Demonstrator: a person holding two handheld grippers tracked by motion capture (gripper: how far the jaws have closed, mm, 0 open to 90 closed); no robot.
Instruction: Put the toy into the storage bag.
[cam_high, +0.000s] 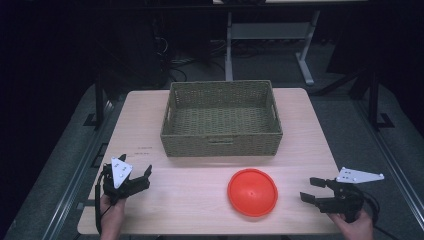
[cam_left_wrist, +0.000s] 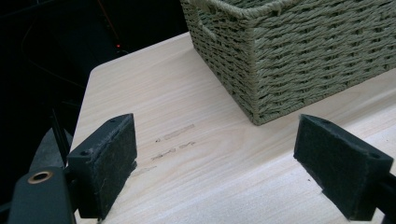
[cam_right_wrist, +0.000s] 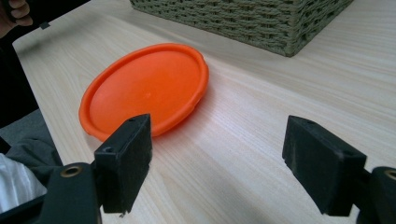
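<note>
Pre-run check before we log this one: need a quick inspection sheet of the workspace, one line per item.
Surface: light wood table, faint scuff marks near the left front, otherwise bare.
Job's things: orange disc lying flat at the front, right of centre; woven basket behind it, nothing seen inside.
Clutter: nothing seen.
Grippers: left gripper at the front left corner, jaws open, nothing between them; right gripper at the front right, jaws open, aimed toward the disc, apart from it.
Cables: a dark lead trails from the right gripper off the table edge.
Surroundings: dim room, white desk frame and dark floor behind the table.
</note>
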